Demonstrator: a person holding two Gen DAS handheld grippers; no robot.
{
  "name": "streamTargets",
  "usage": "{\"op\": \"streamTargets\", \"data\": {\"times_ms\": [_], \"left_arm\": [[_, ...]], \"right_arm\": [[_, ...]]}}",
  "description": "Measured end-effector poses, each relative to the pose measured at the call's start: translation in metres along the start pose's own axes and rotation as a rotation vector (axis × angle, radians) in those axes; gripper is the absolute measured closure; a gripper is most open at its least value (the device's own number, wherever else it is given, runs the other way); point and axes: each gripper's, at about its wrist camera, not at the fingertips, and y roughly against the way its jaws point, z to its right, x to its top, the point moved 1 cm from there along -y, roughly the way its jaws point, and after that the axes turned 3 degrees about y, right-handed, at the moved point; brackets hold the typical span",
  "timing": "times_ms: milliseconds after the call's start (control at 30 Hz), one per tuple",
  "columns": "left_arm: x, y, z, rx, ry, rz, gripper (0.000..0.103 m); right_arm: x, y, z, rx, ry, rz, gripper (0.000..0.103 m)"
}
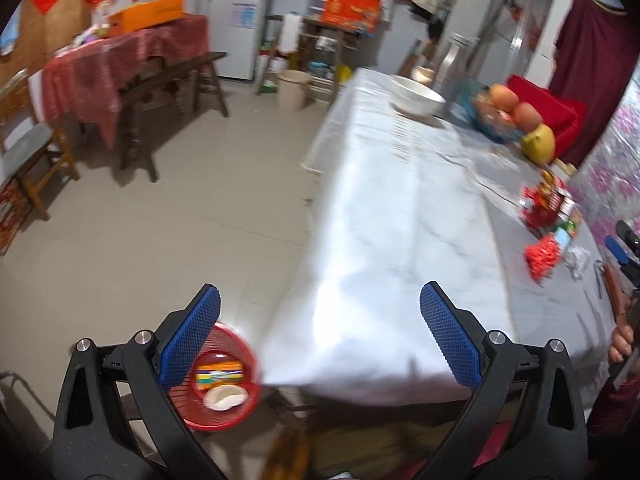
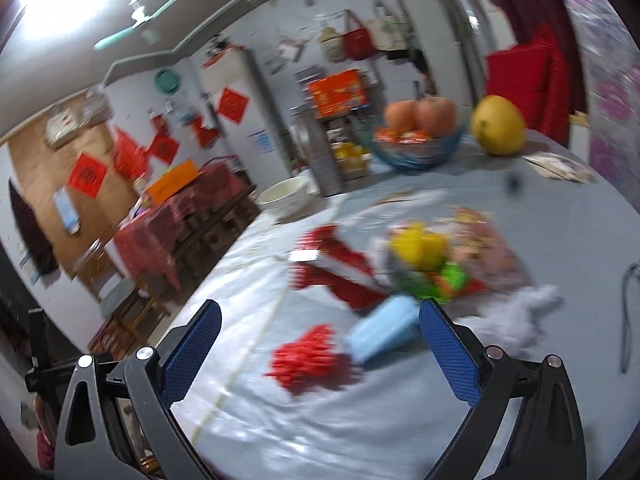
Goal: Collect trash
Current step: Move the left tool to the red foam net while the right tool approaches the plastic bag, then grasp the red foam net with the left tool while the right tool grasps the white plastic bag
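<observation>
A red basket (image 1: pixel 236 408) sits low beside the table's near corner and holds a colourful wrapper (image 1: pixel 219 372) and a white scrap (image 1: pixel 224 398). My left gripper (image 1: pixel 320 308) is open and empty above that corner. In the right wrist view a trash pile lies on the table: a red shredded piece (image 2: pixel 308 354), a light blue packet (image 2: pixel 382 334), red packaging (image 2: pixel 336 268), a yellow and green wrapper (image 2: pixel 424 256) and white crumpled paper (image 2: pixel 516 320). My right gripper (image 2: pixel 320 312) is open and empty just above the red piece and blue packet. The pile (image 1: pixel 544 232) also shows in the left wrist view.
The table (image 1: pixel 400 208) has a pale glossy cover. On it stand a white bowl (image 1: pixel 416 98), a blue fruit bowl with apples (image 2: pixel 420 136), a yellow fruit (image 2: pixel 498 124) and a metal flask (image 2: pixel 320 156). A red-clothed table and wooden bench (image 1: pixel 168 80) stand across the floor.
</observation>
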Motion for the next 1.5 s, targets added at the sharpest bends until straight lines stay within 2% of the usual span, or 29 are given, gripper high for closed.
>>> {"op": "streamTargets", "data": {"times_ms": [333,467,800,967,1100,1200,1267,1333,1500], "left_arm": [[-0.001,-0.047,0.105,-0.079,-0.167,-0.069,0.007],[-0.003,-0.066,0.146,-0.121,-0.23,-0.093,0.007],[-0.015,-0.106,0.241,-0.167,-0.476,-0.103,0.007],[-0.017,-0.127,0.271,-0.191,-0.534,-0.126,0.007],[-0.017,-0.137,0.281,-0.194,-0.535,-0.126,0.007],[-0.017,-0.14,0.285,-0.19,-0.531,-0.113,0.017],[-0.017,-0.14,0.287,-0.21,-0.529,-0.115,0.037],[-0.017,-0.141,0.287,-0.223,-0.519,-0.123,0.048],[-0.015,-0.129,0.275,-0.221,-0.474,-0.084,0.052]], "right_arm": [[-0.015,0.013,0.077,-0.089,-0.112,0.016,0.006],[-0.018,0.015,0.092,-0.138,-0.119,0.013,0.006],[-0.027,0.013,0.132,-0.266,-0.152,-0.002,0.006],[-0.031,0.006,0.139,-0.276,-0.15,-0.022,0.006],[-0.034,0.001,0.147,-0.22,-0.194,-0.047,0.006],[-0.035,-0.002,0.151,-0.185,-0.215,-0.057,0.006],[-0.036,-0.005,0.152,-0.158,-0.227,-0.071,0.006],[-0.037,-0.008,0.156,-0.129,-0.246,-0.086,0.006],[-0.037,-0.007,0.157,-0.116,-0.26,-0.077,0.006]]}}
